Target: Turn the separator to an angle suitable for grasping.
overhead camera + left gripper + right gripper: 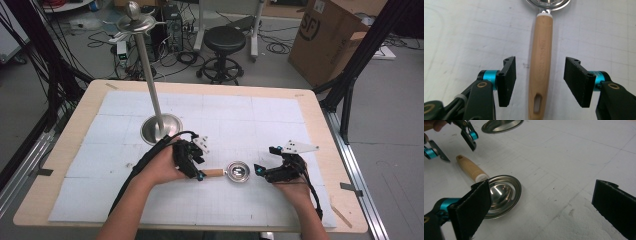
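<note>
A: One small steel strainer (237,171) with a wooden handle (540,65) lies on our surface (280,125); its bowl holds nothing we can see.

B: We see our left gripper (539,81) with its fingers (507,80) apart on either side of the handle, not pressing it. Our right gripper (544,212) hangs just beside the bowl, its fingers wide apart with nothing between them.

A: A white gridded mat (125,195) covers the surface, and a tall metal stand (150,85) rises on its round base.

B: Beyond, we see a black stool (224,42), a cardboard box (332,37) and cables (107,37) on the floor.
</note>
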Motion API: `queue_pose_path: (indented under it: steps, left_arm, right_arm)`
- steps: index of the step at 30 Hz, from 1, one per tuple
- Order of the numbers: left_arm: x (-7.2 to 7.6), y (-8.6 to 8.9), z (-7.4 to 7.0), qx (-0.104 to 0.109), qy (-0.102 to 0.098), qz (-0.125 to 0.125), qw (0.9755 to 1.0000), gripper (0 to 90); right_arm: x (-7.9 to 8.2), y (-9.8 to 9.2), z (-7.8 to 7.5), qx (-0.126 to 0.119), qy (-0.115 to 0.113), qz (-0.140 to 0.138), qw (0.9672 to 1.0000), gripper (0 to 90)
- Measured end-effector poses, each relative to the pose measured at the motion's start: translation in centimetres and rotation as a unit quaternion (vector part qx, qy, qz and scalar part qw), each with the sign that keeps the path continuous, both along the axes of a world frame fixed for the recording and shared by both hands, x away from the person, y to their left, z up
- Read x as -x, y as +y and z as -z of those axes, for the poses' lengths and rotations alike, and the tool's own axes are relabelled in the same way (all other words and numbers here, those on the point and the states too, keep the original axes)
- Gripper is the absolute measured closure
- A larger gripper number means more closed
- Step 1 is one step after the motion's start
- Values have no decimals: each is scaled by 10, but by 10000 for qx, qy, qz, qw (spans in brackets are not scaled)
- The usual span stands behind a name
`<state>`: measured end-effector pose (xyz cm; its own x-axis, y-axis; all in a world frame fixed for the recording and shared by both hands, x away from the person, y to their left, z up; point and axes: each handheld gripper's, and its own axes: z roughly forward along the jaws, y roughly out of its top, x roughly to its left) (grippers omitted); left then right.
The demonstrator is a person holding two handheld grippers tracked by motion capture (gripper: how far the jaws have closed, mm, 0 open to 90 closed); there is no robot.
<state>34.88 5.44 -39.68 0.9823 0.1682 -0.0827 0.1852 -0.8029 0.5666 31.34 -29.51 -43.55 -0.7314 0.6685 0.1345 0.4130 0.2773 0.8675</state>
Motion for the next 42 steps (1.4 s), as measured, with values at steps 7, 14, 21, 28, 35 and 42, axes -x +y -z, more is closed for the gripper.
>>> queue_pose_path:
  steps: [7,14,21,28,35,42]
  left_arm:
    - [10,36,-9,496,-248,-342,9979,369]
    - [25,68,-6,768,-470,-639,9939,287]
    - [37,100,-3,1292,-693,-1074,9833,220]
    - [40,122,2,1627,-718,-1395,9741,138]
    - [42,131,3,1672,-897,-1631,9682,16]
    - [44,133,3,1752,-908,-1568,9677,17]
  right_arm:
    - [1,2,0,45,28,-4,10000,16]
    - [1,2,1,78,40,-13,10000,16]
    - [0,3,2,122,20,-10,9999,16]
    - [-1,3,3,162,62,26,9998,16]
    - [-2,2,3,141,85,97,9998,16]
    - [-1,7,4,181,106,44,9998,16]
